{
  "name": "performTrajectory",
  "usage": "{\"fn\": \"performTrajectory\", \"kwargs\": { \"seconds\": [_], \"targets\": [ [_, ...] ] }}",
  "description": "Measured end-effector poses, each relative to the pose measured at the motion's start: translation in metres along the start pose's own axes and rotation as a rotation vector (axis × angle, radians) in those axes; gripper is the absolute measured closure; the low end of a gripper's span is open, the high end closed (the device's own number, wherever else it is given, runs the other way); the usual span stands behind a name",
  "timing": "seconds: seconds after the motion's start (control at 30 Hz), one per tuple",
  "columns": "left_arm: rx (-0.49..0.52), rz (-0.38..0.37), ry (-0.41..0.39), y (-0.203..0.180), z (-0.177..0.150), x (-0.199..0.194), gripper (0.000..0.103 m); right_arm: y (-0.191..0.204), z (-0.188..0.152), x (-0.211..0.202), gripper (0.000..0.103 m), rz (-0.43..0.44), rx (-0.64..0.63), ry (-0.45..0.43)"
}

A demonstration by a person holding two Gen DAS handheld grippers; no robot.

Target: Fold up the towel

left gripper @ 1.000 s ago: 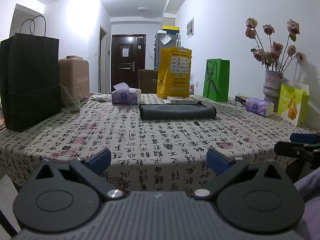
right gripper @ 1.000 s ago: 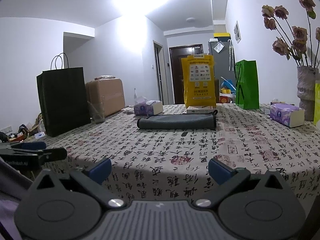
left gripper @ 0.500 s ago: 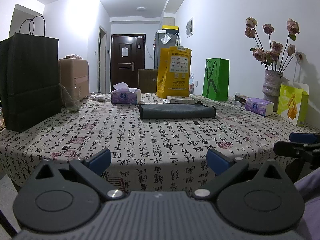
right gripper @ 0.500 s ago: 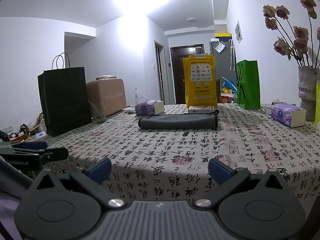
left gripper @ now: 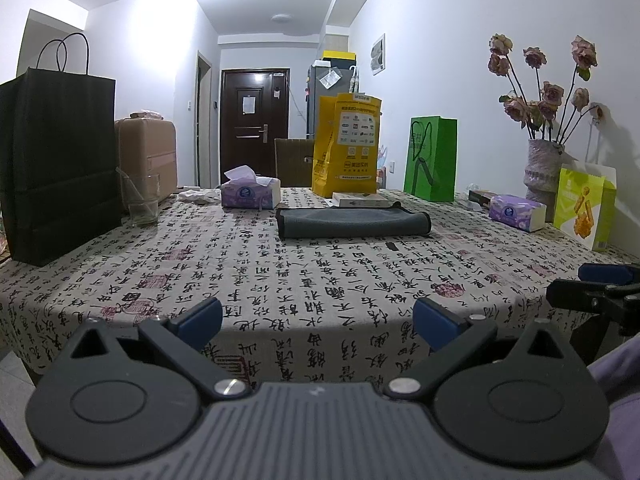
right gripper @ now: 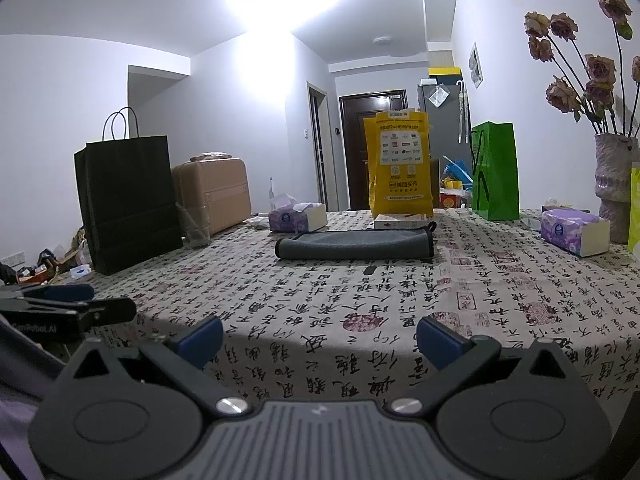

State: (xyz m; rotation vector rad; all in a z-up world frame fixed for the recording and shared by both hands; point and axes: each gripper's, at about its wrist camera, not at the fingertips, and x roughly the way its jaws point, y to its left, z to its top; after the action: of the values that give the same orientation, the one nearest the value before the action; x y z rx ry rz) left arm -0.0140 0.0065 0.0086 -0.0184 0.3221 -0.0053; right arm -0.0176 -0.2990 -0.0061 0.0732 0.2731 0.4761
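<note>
A dark grey towel lies folded in a flat stack near the far middle of the table; it also shows in the right wrist view. My left gripper is open and empty at the table's near edge, far from the towel. My right gripper is open and empty, also at the near edge. Each gripper shows from the side in the other's view, the right one and the left one.
The table has a calligraphy-print cloth. On it stand a black paper bag, a glass, two tissue packs, a yellow bag, a green bag, a flower vase and a small black tag.
</note>
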Motion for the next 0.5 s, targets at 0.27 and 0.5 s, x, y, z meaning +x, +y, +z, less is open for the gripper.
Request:
{"fn": "performTrajectory", "kwargs": {
  "seconds": [0.27,0.5],
  "targets": [
    [0.0,0.0,0.001,-0.0002,0.0001,0.0,0.0,0.0021,-0.0007,0.0003,0.0,0.007,-0.007,0.003],
    [0.005,-0.003,0.001,-0.0024,-0.0005,0.0003,0.0,0.0025,-0.0012,0.0005,0.0,0.006,-0.005,0.004]
  ]
}}
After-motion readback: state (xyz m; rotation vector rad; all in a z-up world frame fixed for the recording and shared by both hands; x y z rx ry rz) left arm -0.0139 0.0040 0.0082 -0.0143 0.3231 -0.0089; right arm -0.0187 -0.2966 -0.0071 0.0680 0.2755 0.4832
